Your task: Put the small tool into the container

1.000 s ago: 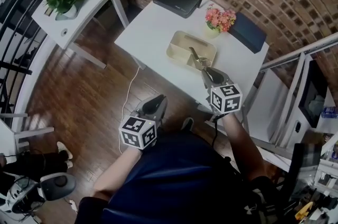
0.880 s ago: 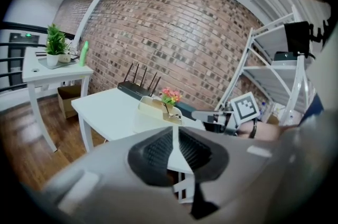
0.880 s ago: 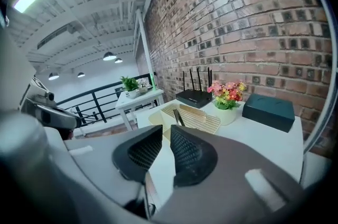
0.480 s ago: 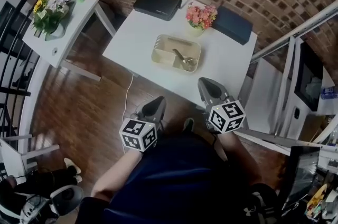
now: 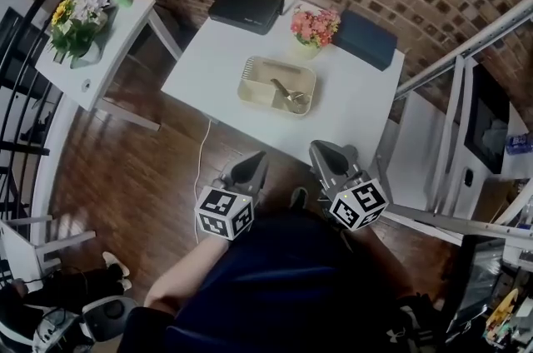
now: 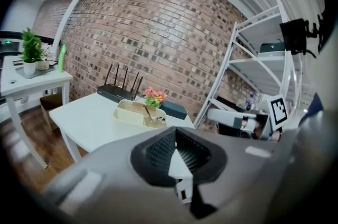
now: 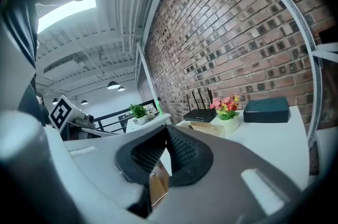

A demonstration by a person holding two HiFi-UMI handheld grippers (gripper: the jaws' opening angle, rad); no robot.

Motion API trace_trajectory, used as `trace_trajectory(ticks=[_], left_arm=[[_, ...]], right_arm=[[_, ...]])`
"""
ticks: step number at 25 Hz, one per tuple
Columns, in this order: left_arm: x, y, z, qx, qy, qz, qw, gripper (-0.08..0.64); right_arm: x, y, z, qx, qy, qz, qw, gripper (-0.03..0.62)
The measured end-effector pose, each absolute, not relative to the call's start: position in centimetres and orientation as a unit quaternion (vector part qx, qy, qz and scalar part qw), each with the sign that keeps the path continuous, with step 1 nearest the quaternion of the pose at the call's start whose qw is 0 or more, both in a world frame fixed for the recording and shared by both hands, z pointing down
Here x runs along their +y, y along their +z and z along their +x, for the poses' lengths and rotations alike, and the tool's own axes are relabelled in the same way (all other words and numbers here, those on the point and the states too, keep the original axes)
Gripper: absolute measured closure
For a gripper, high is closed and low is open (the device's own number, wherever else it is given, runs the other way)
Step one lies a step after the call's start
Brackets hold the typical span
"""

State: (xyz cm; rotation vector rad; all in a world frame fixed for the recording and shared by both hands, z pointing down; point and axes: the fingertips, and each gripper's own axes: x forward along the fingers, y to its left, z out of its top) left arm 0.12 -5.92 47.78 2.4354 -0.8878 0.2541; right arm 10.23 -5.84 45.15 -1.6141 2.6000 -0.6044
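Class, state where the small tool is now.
In the head view, the small tool lies inside the beige container, toward its right end, on the white table near the pink flowers.

the person wears a dark navy shirt (image 5: 275,285). the left gripper (image 5: 254,161) and right gripper (image 5: 321,150) are grey shells; each bears a black-and-white marker cube (image 5: 225,212).
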Motion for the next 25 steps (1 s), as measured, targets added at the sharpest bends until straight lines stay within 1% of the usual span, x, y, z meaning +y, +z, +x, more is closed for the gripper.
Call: trace_trajectory(ticks=[10, 25], left_arm=[[-6.2, 48.0, -0.9, -0.341, 0.088, 0.897, 0.267, 0.556], [-6.1, 48.0, -0.6, -0.337, 0.094, 0.899, 0.265, 0.556]], right_arm=[[-5.7, 44.6, 8.0, 0.848, -0.174, -0.5, 0.004, 0.581], [-5.6, 44.5, 8.4, 0.847, -0.156, -0.509, -0.008, 0.581]])
